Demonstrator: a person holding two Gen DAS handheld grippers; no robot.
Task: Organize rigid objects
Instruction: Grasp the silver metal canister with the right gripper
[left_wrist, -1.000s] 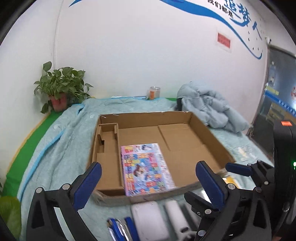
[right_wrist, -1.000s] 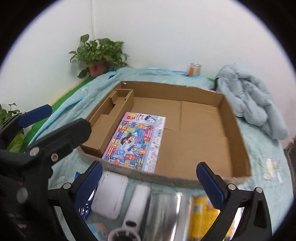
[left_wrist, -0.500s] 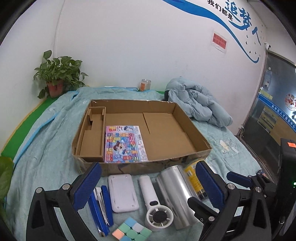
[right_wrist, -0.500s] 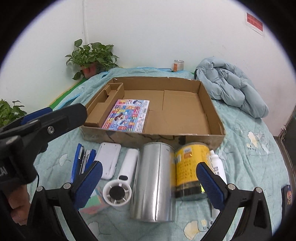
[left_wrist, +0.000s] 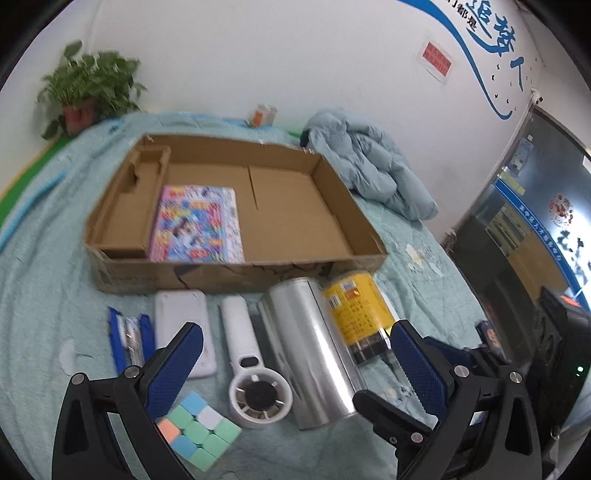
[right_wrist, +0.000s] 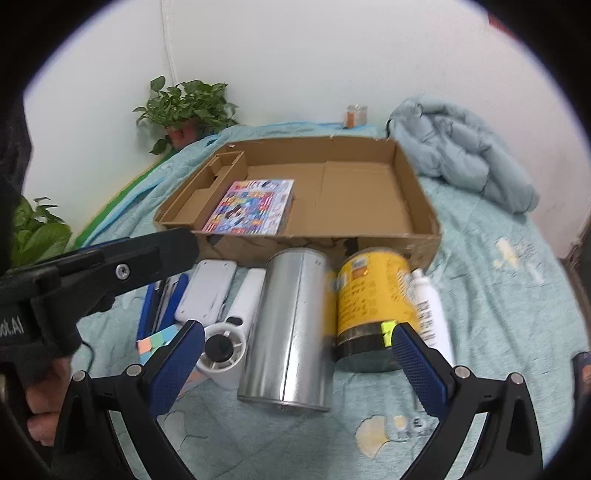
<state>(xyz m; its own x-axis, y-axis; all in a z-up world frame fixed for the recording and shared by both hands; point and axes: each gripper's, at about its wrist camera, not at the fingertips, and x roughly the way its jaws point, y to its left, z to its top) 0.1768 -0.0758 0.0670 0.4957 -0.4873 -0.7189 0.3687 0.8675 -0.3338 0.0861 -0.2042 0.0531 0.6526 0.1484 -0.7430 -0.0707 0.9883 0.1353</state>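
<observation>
The right gripper (right_wrist: 297, 354) is wide open and holds nothing; the silver can (right_wrist: 290, 325) lies between its fingers, lower down on the blanket. The left gripper (left_wrist: 295, 356), also wide open, hangs above the fan (left_wrist: 255, 384). The cardboard box (right_wrist: 325, 245) stands behind, with a colourful book (right_wrist: 255, 210) inside.

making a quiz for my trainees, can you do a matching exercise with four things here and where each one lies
Things:
1. colourful book
2. silver can
3. puzzle cube
4. blue jacket

Places:
A. bunched up beyond the box's right wall
B. flat inside the cardboard box
C. nearest the camera, beside the white fan
D. on its side between the fan and the yellow can

Pairs: 1-B, 2-D, 3-C, 4-A
</observation>
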